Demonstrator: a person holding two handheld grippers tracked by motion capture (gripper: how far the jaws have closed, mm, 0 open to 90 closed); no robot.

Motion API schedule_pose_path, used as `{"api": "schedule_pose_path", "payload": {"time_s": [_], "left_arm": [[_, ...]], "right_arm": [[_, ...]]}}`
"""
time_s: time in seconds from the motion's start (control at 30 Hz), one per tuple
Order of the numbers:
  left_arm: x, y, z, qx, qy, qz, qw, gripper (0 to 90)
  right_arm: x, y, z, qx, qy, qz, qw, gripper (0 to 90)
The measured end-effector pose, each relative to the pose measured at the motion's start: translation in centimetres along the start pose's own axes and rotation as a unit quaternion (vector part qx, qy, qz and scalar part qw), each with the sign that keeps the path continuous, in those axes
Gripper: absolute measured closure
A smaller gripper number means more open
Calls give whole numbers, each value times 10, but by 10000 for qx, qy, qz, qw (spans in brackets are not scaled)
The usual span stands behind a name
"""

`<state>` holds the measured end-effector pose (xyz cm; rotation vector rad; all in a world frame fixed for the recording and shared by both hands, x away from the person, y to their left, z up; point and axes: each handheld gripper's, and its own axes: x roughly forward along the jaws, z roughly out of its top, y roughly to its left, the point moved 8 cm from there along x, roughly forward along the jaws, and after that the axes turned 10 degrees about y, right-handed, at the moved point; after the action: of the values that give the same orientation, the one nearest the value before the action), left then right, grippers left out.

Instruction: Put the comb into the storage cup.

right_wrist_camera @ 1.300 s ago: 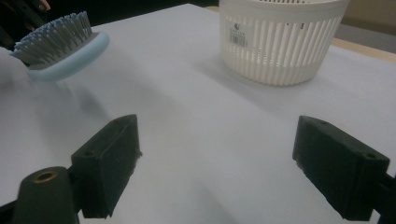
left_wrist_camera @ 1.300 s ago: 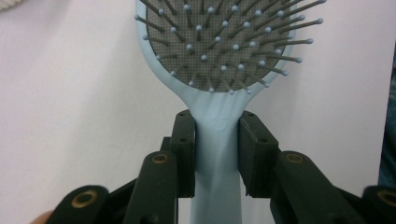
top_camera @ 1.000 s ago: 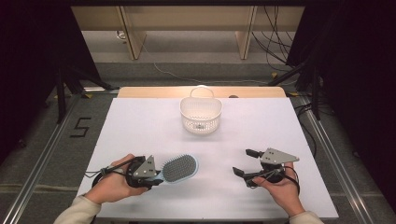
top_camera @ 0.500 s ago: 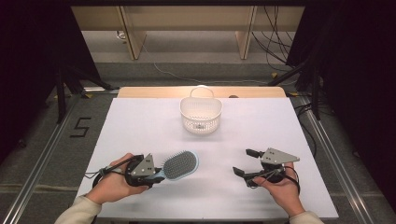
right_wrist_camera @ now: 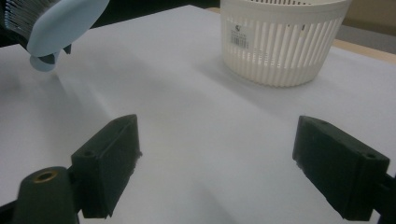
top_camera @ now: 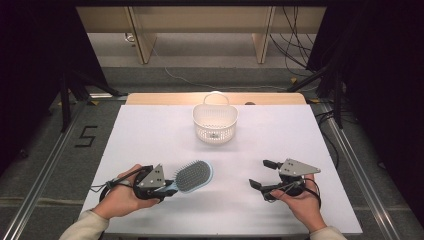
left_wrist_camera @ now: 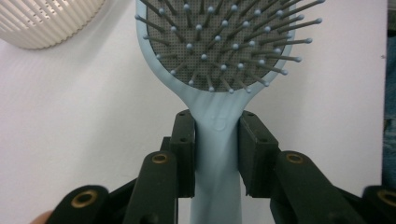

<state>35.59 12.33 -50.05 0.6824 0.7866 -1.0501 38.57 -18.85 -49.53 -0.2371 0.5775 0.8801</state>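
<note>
The left gripper (top_camera: 167,186) has its 2 jaws closed on the neck of the light-blue hairbrush (top_camera: 192,176), the pads pressing either side of the handle just below the paddle, as the left gripper view shows (left_wrist_camera: 217,140). The brush sits near the table's (top_camera: 150,130) front-left, bristles up, with the head pointing toward the middle of the white surface. The likely step is carrying it to the white basket (top_camera: 215,122), which stands well apart at the far centre. Because the grip sits close to the head, the brush should stay balanced, but the smooth handle could twist between the pads, so a firm, steady squeeze and a level lift seem wise. I would raise it clear of the basket's rim and arched handle, then lower the head in first before letting go. The right gripper (top_camera: 263,174) rests near the front-right with its jaws spread wide and nothing between them (right_wrist_camera: 215,158); it could steady the basket if it threatens to slide.
</note>
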Motion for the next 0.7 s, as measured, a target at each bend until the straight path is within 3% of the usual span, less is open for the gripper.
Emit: {"api": "schedule_pose_path", "payload": {"time_s": [0.4,0.7], "left_arm": [[-3,5,1,-185,-186,122,9996,696],[0,6,0,-230,-189,193,9994,696]], "right_arm": [[0,0,0,-2,-1,9,10000,158],[0,0,0,-8,4,4,10000,158]]}}
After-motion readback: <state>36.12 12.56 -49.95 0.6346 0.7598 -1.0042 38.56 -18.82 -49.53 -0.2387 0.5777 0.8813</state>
